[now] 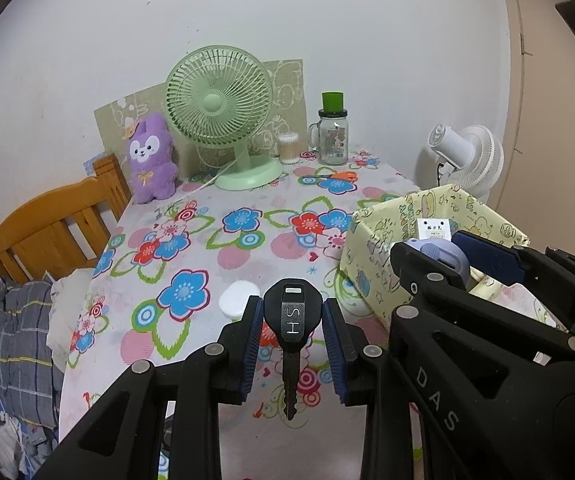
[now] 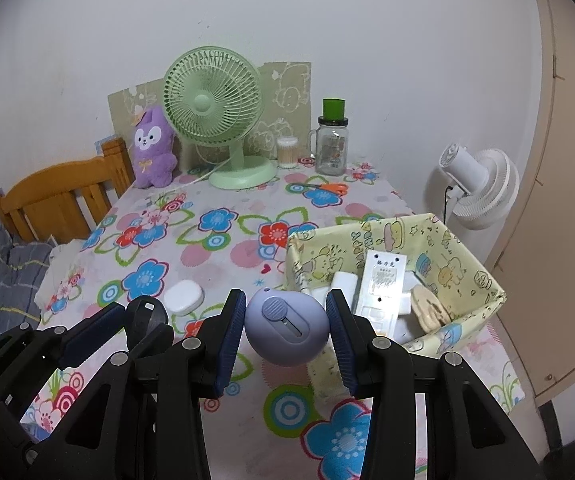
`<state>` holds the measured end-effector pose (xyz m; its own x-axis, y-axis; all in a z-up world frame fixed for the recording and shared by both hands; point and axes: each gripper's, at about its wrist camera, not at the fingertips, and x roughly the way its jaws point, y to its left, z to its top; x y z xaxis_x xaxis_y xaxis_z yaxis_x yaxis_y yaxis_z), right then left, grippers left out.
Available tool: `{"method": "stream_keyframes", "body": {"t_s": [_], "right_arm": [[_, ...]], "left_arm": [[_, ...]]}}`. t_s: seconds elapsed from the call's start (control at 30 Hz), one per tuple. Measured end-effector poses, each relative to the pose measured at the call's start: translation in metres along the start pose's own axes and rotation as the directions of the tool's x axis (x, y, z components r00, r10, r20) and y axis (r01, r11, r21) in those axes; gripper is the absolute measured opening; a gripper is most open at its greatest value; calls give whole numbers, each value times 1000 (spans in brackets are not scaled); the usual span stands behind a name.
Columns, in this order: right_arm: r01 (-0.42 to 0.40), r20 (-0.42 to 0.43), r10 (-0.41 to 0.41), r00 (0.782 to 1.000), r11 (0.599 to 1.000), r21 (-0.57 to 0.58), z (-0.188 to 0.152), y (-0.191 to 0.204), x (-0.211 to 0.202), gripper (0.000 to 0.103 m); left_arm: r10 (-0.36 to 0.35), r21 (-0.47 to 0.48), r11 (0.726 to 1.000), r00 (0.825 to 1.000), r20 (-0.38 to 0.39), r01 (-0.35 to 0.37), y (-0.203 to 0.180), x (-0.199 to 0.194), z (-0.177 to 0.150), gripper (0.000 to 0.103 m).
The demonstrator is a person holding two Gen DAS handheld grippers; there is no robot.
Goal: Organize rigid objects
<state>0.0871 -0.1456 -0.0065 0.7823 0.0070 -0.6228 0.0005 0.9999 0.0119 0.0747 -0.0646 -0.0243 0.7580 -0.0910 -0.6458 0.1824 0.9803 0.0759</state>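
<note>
Between left gripper [image 1: 292, 330] pads: black key [image 1: 292, 322], pinched at its head, blade hanging down toward the near edge, clear of the table [image 1: 207, 248]. Between right gripper [image 2: 286, 326] pads: round lilac utility cutter [image 2: 285, 330], clamped at both sides, slider face up, also off the cloth. Just right of the right gripper: yellow cartoon-print box [image 2: 483, 280], holding a white remote [image 2: 381, 288], white blocks and a beige piece. Near the left gripper, on the floral cloth: white oval case [image 1: 237, 300]. Far side: green fan [image 1: 223, 116], purple plush [image 1: 151, 160] to its left, cotton swab tub [image 1: 288, 148], glass jar [image 1: 333, 136] with green cap, orange scissors [image 1: 333, 177] lying in front.
</note>
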Motion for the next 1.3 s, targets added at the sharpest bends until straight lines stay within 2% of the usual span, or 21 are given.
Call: {"method": "stream_keyframes", "body": {"t_s": [0.83,1.3], "right_arm": [[13,-13,-13,1000,1000,25,30,-66,15,45],[50,-30,-48,998,997,56,41,-109,34,45]], "left_arm": [[-29,27,999,1000,2,29,-57,20,39,30],[-66,56,996,998,-12,66,-92,47,58,30]]}}
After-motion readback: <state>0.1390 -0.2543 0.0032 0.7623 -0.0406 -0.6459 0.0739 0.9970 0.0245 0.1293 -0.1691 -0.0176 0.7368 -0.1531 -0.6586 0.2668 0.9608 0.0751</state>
